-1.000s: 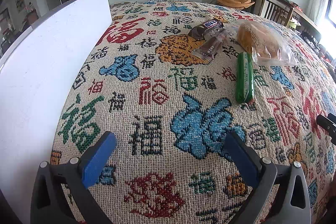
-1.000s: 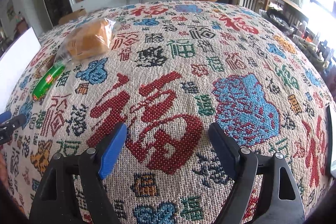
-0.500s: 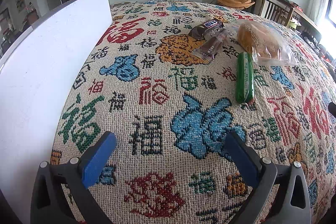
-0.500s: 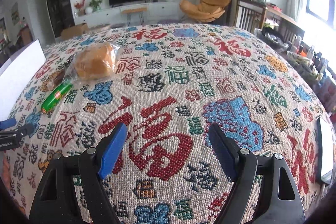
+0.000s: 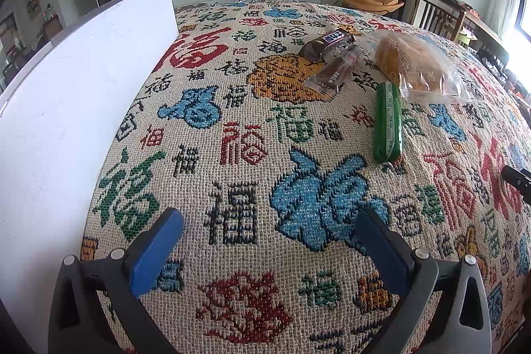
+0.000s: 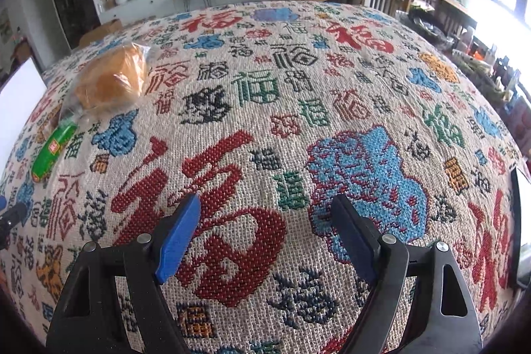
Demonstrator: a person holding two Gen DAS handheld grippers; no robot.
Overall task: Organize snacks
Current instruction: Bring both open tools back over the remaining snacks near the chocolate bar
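Both the left tool [image 5: 268, 241] and right tool [image 6: 265, 223] hang released, empty. The green packet [image 5: 387, 121], centre-right, suits a crosswise pinch at mid-length.

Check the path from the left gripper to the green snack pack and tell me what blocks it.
Nothing visible does. The left gripper is open over bare patterned cloth, and only cloth lies between it and the green snack pack. The bagged bread lies beyond the pack.
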